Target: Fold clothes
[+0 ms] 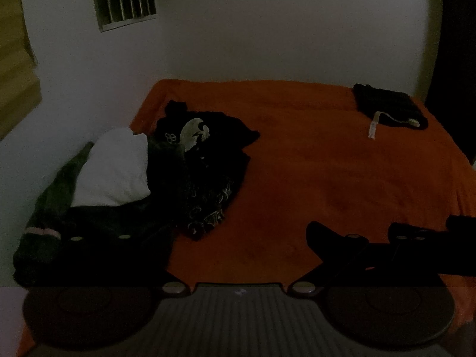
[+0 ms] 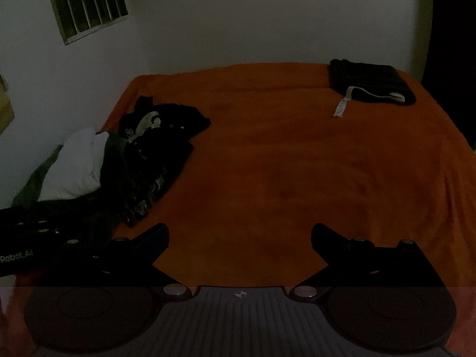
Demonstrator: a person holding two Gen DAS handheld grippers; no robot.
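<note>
My two grippers, left [image 1: 238,238] and right [image 2: 239,235], hover empty with jaws spread over the orange bedspread [image 2: 282,163], the rumpled heap of dark and white clothes [image 2: 119,163] at ten o'clock awaiting sorting, the flat black folded garment [image 2: 372,80] set aside at one o'clock.

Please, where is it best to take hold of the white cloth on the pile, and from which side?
Probably grip the white cloth at its near lower edge, coming from the front with the left gripper: it lies on top of the dark clothes, uncovered, and that edge looks free.

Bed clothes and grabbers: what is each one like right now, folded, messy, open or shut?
Black garment with white drawstring: folded, far right corner.
White cloth: crumpled, on the pile.
Black patterned garment: unfolded, heaped.
Dark green garment: unfolded, under the white cloth.
Left gripper: open, empty.
Right gripper: open, empty.
</note>
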